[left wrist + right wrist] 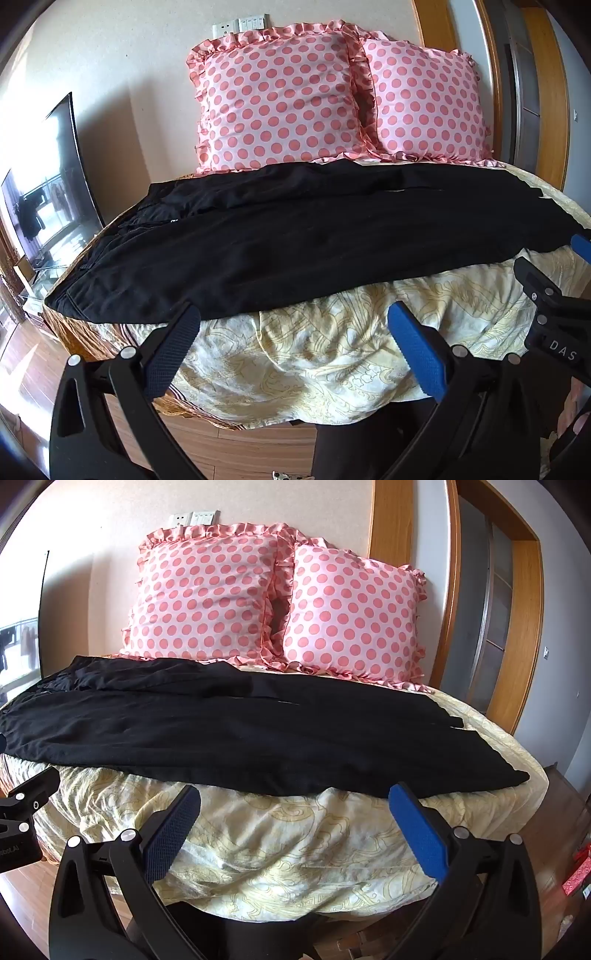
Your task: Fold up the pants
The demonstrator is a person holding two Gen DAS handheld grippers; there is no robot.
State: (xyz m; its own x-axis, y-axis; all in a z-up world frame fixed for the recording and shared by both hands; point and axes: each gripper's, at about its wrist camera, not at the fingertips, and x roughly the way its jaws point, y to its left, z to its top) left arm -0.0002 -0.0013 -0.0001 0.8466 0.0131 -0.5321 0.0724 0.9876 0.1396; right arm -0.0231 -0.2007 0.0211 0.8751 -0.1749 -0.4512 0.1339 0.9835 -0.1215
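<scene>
Left wrist view: left gripper (293,314), black frame, blue-padded fingers (415,350), jaws spread wide with nothing between them, poised just short of the near hem of the pants.

Pants (295,236): black, laid flat and crosswise on the bed, waistband toward the left edge of the mattress, leg ends toward the right. The near long edge of the pants is unobstructed along its whole run.

Quilt (314,354): cream with a yellow line pattern, rumpled, hanging over the near edge of the bed; a bare band of it lies between the pants and that edge.

Right gripper, seen at the right margin (554,302); lettering "DAS" legible on its body, the rest cut off.

Right wrist view: right gripper (295,794), same make, jaws likewise fully apart and empty, hovering over the quilt (295,834) just beside the pants (258,731) near the leg end (517,775). Open bedding to the right of the leg end up to the mattress edge.

Two pillows (207,594), pink with coral dots and ruffled trim, upright against the wall behind the pants, their lower frills touching or just beside the far edge.

Wall switches (192,517) above the pillows; markings unreadable. Screen (51,177) left of the bed. Wooden door frame (524,627) at right.
</scene>
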